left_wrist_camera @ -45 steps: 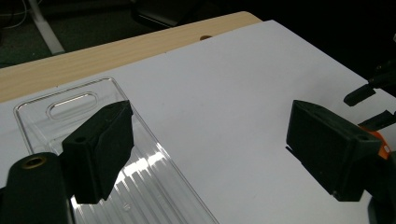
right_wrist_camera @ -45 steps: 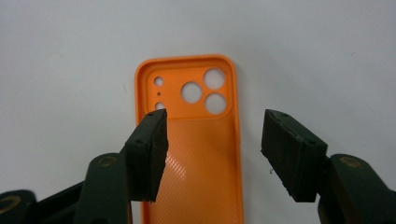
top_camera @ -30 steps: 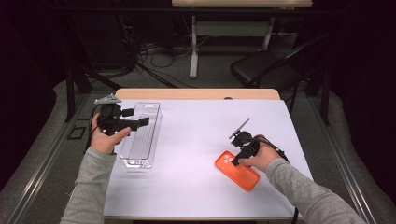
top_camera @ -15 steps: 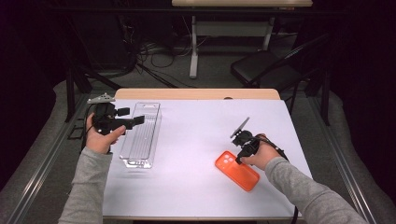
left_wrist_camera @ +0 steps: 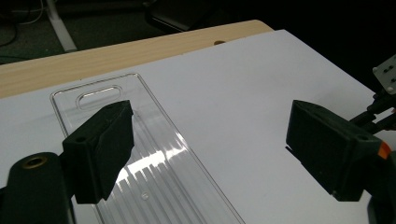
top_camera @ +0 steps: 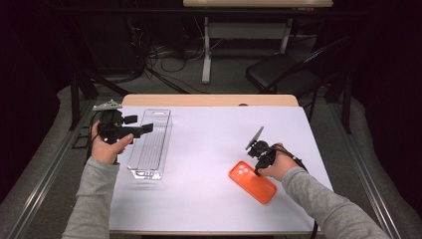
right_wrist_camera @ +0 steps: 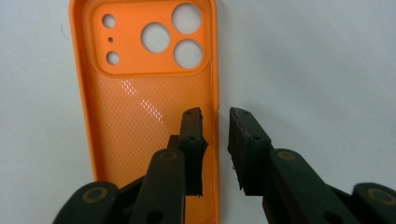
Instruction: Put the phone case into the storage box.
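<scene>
An orange phone case (top_camera: 254,183) lies inside-up on the white table at the front right, camera holes (right_wrist_camera: 156,37) at its far end. My right gripper (right_wrist_camera: 215,116) points down at the case's long right wall. One jaw is inside the case and the other outside it. The jaws have just been closing and a small gap still shows beside the wall. My left gripper (top_camera: 142,127) hovers wide open over the near part of a clear plastic tray (left_wrist_camera: 154,163) at the table's left, with nothing between its fingers (left_wrist_camera: 100,149).
The clear tray (top_camera: 152,144) runs lengthwise along the table's left side. The white table top (top_camera: 209,149) ends in a wooden strip (top_camera: 209,100) at the back. Beyond it are a chair (top_camera: 278,72), cables and a table leg on the floor.
My left gripper has drifted slightly left, toward the table's left edge. My right hand has stayed at the orange case.
</scene>
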